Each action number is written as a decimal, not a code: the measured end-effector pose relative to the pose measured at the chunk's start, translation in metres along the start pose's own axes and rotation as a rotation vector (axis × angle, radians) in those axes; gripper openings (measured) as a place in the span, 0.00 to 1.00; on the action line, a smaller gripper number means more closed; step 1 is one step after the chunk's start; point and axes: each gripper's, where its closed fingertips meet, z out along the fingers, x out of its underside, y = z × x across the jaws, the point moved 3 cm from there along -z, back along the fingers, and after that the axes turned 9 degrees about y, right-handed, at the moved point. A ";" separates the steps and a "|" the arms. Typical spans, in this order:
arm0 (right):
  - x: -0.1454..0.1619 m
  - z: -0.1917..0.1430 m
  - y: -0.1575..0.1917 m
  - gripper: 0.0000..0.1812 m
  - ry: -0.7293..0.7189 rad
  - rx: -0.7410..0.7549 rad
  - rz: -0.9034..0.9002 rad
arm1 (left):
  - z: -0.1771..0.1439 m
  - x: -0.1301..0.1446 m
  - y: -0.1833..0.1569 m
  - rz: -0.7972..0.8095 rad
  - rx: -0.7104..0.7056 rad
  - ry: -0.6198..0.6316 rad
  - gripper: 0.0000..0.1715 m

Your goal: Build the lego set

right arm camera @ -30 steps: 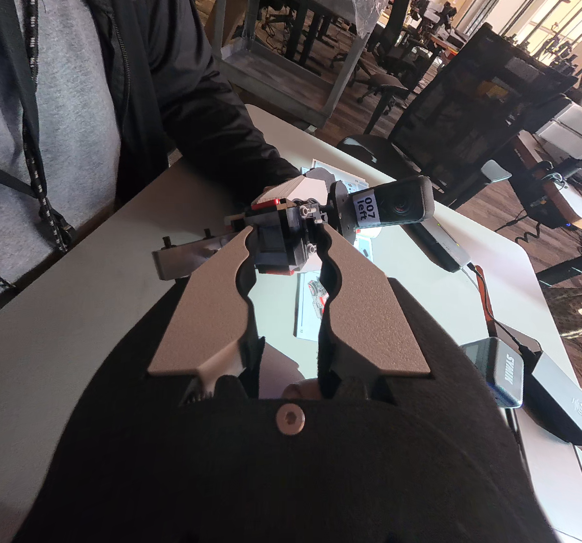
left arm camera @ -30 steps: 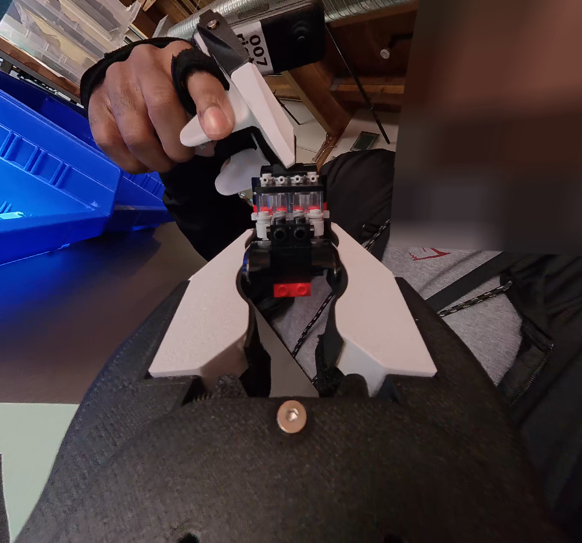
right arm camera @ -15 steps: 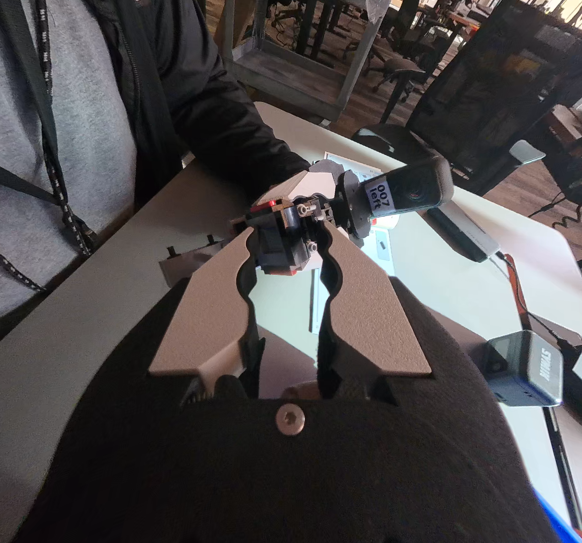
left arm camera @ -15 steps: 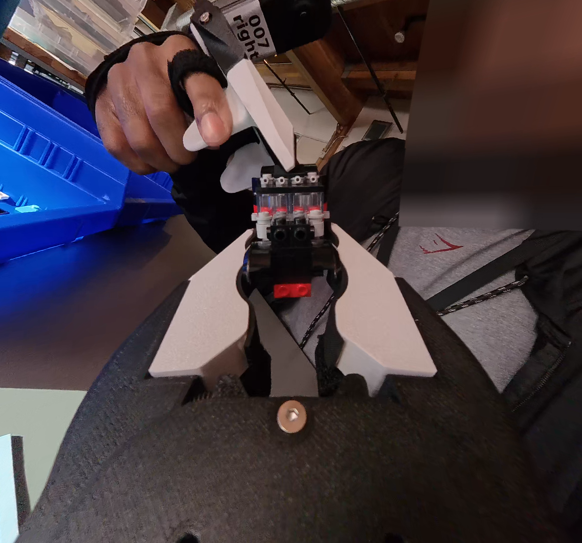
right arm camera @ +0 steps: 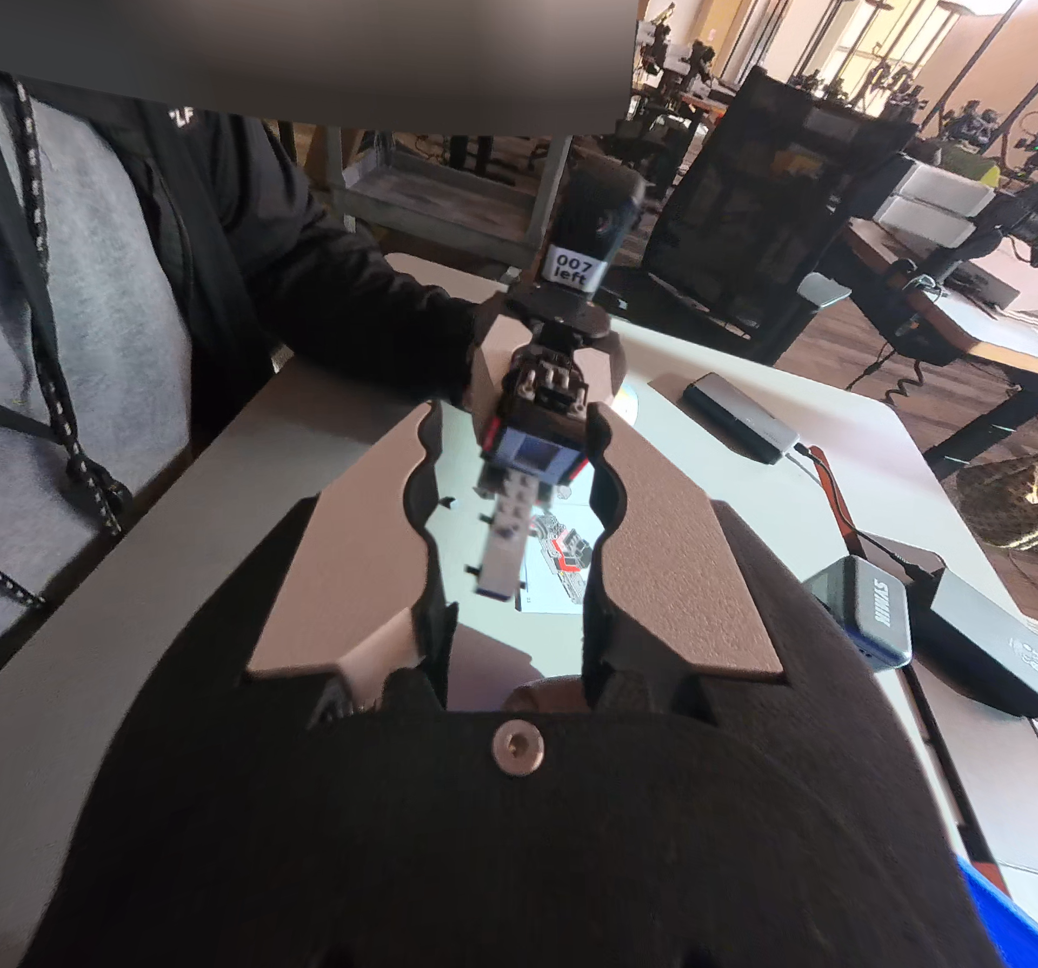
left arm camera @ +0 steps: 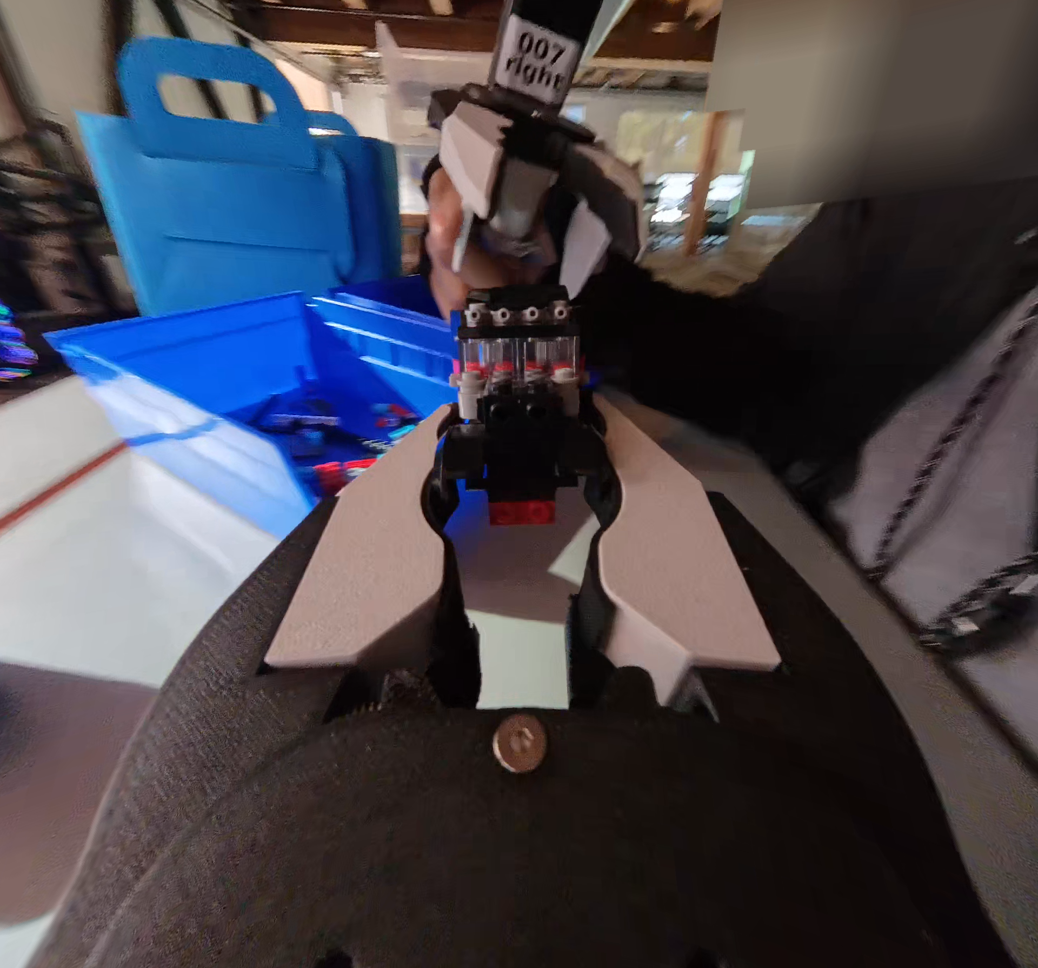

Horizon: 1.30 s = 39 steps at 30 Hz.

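Observation:
A black lego model point(left arm camera: 519, 379) with clear, red and white pieces on top is clamped between the white fingers of my left gripper point(left arm camera: 522, 413), held above the table. In the right wrist view the model point(right arm camera: 533, 447) faces me end-on, with a long grey plate point(right arm camera: 505, 542) sticking out of it toward the camera. My right gripper point(right arm camera: 514, 424) straddles the model with its jaws apart; a gap shows on the left side. The right gripper also shows in the left wrist view point(left arm camera: 514, 273), just above the model. The left gripper point(right arm camera: 547, 379) holds the model's far end.
A blue bin point(left arm camera: 236, 346) with loose pieces stands left of the model, with a blue lid point(left arm camera: 224, 200) upright behind it. An instruction sheet point(right arm camera: 556, 565) lies on the white table point(right arm camera: 168, 548). A grey box point(right arm camera: 865, 615) and a slim device point(right arm camera: 741, 424) lie right. The person's torso point(right arm camera: 101, 323) is left. The grippers' ends are close to 6 centimetres from one another.
Both grippers have swung round, so the model has turned and now shows end-on to the right wrist view. The right gripper's jaws have widened off the model. The left still holds it.

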 end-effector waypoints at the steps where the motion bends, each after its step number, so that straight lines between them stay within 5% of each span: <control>1: -0.001 0.000 -0.002 0.27 -0.004 0.009 0.006 | -0.001 0.001 0.003 0.049 -0.054 0.019 0.25; 8: 0.007 0.019 -0.007 0.22 0.076 0.049 0.020 | 0.003 0.007 0.006 0.313 -0.239 0.091 0.25; 16: 0.008 0.026 -0.004 0.18 0.099 0.051 -0.004 | 0.002 0.004 0.005 0.388 -0.289 0.072 0.25; 22: 0.006 0.023 -0.013 0.18 0.069 0.094 0.024 | -0.005 0.001 0.018 0.312 -0.343 0.057 0.25; 28: 0.007 0.027 -0.015 0.18 0.060 0.130 0.098 | -0.047 -0.016 0.041 0.150 -0.498 -0.030 0.25; 33: 0.041 0.054 0.015 0.17 0.065 0.104 0.231 | -0.097 -0.020 0.024 0.073 -0.645 -0.096 0.25; 39: 0.102 0.124 0.056 0.15 0.307 -0.010 0.289 | -0.121 -0.006 -0.017 0.044 -0.671 -0.177 0.25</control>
